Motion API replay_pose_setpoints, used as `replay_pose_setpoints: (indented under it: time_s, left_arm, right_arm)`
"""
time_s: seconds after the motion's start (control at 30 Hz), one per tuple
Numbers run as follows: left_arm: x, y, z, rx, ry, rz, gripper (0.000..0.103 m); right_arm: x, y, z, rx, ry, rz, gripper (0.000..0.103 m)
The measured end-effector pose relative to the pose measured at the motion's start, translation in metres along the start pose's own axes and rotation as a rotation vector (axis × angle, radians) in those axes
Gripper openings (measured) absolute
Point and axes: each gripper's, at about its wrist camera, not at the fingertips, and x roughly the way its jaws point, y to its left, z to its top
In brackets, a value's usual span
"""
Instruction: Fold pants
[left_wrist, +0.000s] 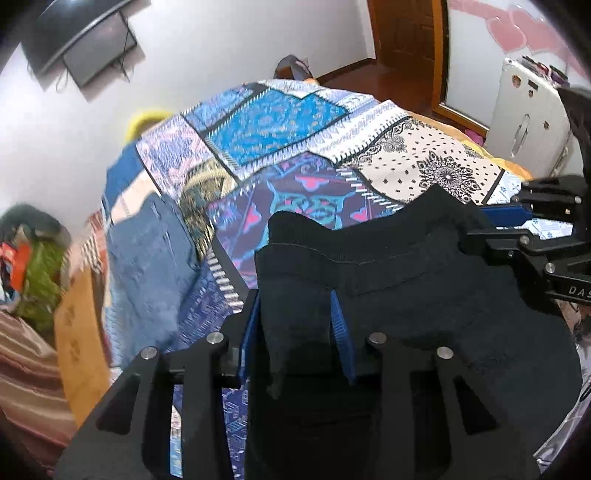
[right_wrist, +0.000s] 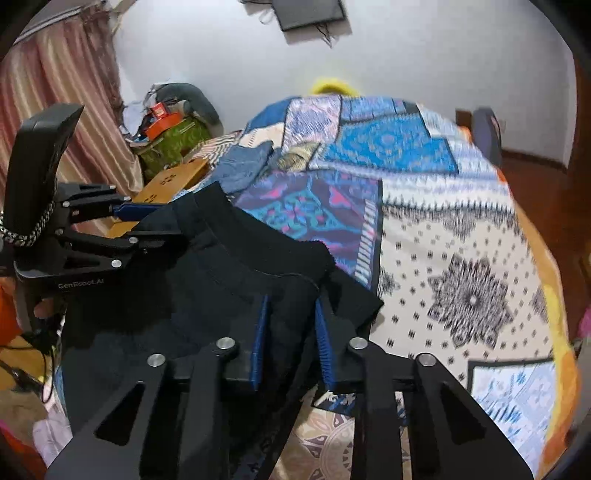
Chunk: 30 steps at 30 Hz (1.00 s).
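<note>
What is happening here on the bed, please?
A person is folding black pants over a bed covered with a patchwork bedspread, using two hand-held grippers. The left gripper and the right gripper each have their jaws closed on the waistband end, one at each side, so the dark cloth hangs between them above the bedspread. A pair of blue jeans lies further back on the bed, untouched.
</note>
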Motion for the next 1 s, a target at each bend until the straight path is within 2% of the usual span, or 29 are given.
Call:
replay_pose_setpoints:
  time_s: [0.13,0.37,0.53,0.67,0.7,0.77,0.83,0.9,1.0]
  left_arm:
    - [-0.003,0.008,0.009,-0.028,-0.020,-0.013,0.036]
    - [0.021,0.028,0.030,-0.121,-0.022,-0.102,0.036]
    - [0.064,0.028,0.031,-0.136,0.044,-0.108,0.039]
    - [0.082,0.036,0.026,-0.159,0.049,-0.106,0.048]
    - [0.083,0.039,0.026,-0.168,0.049,-0.112,0.053]
    - [0.080,0.047,0.025,-0.192,0.050,-0.126,0.059]
    - [0.068,0.057,0.025,-0.207,0.035,-0.126,0.060]
    - [0.048,0.065,0.026,-0.223,0.006,-0.114,0.059]
    - [0.015,0.066,0.028,-0.193,-0.064,-0.101,0.059]
  right_arm:
    - [-0.006,0.003,0.010,-0.038,-0.026,-0.020,0.017]
    - [0.000,-0.010,0.023,-0.030,-0.066,-0.085,0.017]
    - [0.038,-0.024,0.020,-0.033,0.004,-0.131,0.017]
    - [0.062,-0.031,0.020,-0.048,0.062,-0.157,0.025]
    - [0.062,-0.032,0.021,-0.053,0.075,-0.157,0.026]
    - [0.055,-0.032,0.024,-0.048,0.085,-0.161,0.033]
    - [0.043,-0.031,0.028,-0.039,0.101,-0.179,0.038]
    - [0.026,-0.029,0.032,-0.015,0.084,-0.167,0.038]
    - [0.002,-0.016,0.039,-0.012,0.053,-0.115,0.039]
